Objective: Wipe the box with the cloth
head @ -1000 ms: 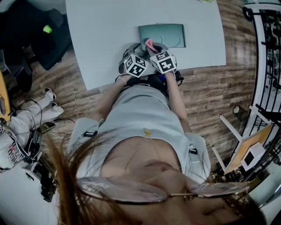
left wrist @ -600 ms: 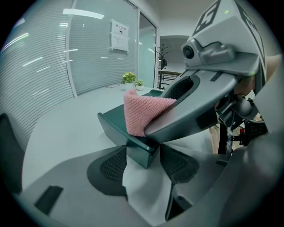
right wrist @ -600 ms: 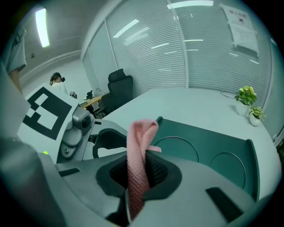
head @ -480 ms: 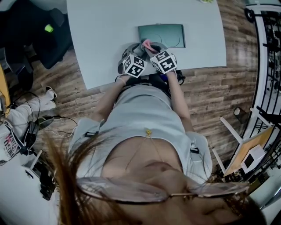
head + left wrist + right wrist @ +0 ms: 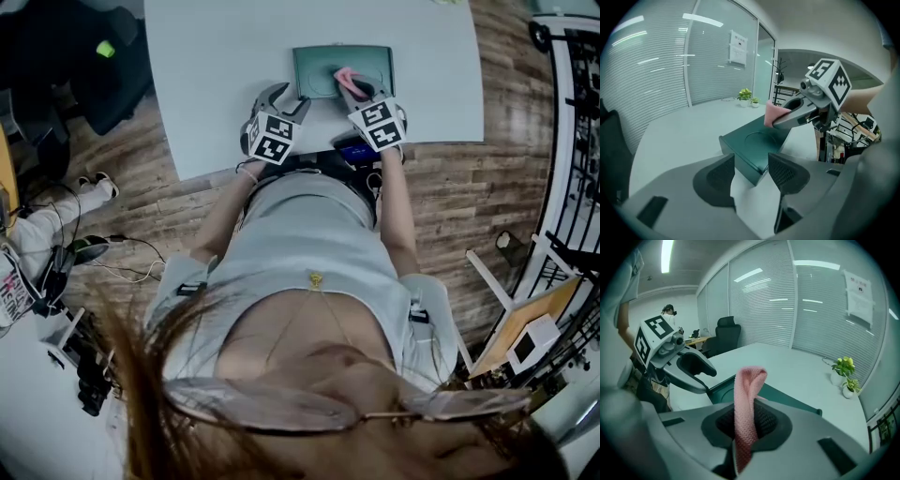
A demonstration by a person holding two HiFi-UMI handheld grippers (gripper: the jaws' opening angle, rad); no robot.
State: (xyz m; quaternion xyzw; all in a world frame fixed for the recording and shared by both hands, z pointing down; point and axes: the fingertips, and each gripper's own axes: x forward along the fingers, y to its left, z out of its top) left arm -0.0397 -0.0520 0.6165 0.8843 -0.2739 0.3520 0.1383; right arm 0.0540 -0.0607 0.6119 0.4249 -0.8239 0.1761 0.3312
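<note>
A dark green box [image 5: 370,64] lies flat on the white table [image 5: 206,56], near its front edge. My right gripper [image 5: 356,87] is shut on a pink cloth [image 5: 346,78] and holds it over the middle of the box lid. In the right gripper view the cloth [image 5: 746,399] stands up from between the pads, with the box [image 5: 792,400] just beyond. My left gripper [image 5: 284,99] hovers at the box's left near corner with its jaws open. In the left gripper view its fingertips [image 5: 788,172] frame that corner of the box [image 5: 752,145] without touching it.
The table's front edge runs just under both grippers. A dark office chair [image 5: 94,84] stands off the table's left side, and another [image 5: 726,333] shows at its far end. Small potted plants [image 5: 844,373] sit at the table's far corner. A metal rack [image 5: 572,94] stands at the right.
My right gripper has carried the cloth to the right, from the box's near left edge to over its middle. My left gripper has risen and drawn slightly left, off the box.
</note>
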